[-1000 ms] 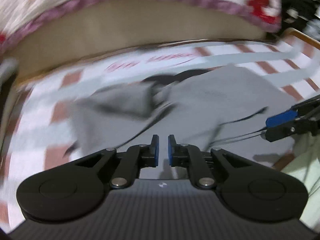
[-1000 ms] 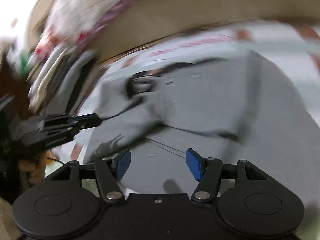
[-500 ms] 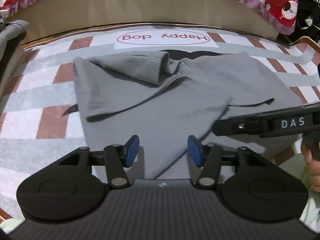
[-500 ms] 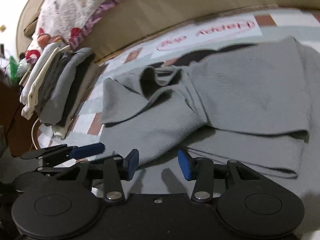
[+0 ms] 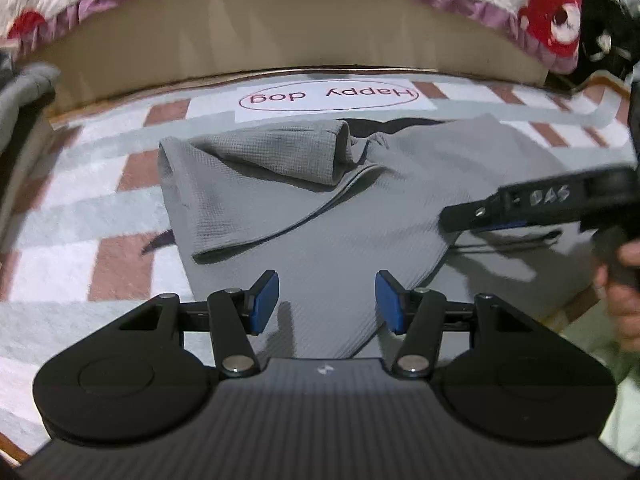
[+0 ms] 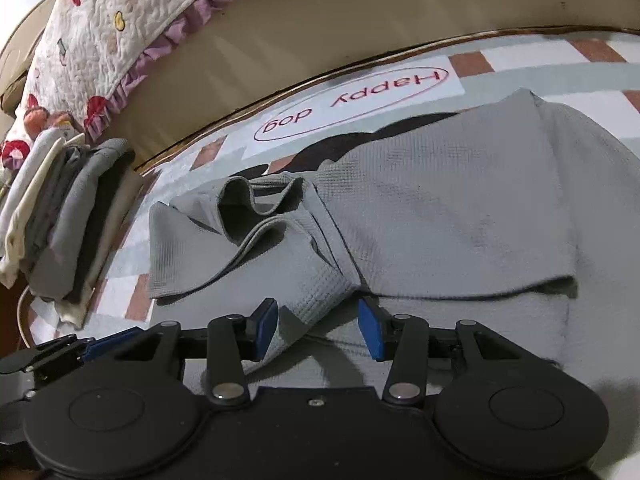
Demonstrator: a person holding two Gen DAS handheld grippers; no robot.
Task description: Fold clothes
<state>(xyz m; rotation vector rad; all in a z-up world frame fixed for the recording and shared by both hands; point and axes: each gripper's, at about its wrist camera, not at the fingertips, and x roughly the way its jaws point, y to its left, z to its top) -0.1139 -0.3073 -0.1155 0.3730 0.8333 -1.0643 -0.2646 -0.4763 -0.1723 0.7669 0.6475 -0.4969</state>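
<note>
A grey waffle-knit garment (image 5: 320,208) (image 6: 440,216) lies partly folded on the checked mat, both sleeves turned in over its body. My left gripper (image 5: 326,304) hovers open above the garment's near hem, nothing between its blue pads. My right gripper (image 6: 318,326) is open too, its pads on either side of the cuff of the folded-in sleeve (image 6: 320,292); I cannot tell whether they touch it. In the left wrist view the right gripper (image 5: 460,220) reaches in from the right over the garment, held by a hand (image 5: 624,288).
The checked mat (image 5: 120,216) carries a "Happy dog" label (image 5: 328,98) at its far edge. A stack of folded clothes (image 6: 60,216) sits to the left. Behind rises a beige bed side (image 6: 360,24) with a quilted, frilled cover (image 6: 120,28). The left gripper's tip (image 6: 96,346) shows at lower left.
The left gripper went from shut to open within the last second and backed toward the hem. The right gripper has moved in over the folded sleeve's cuff. The garment now lies still.
</note>
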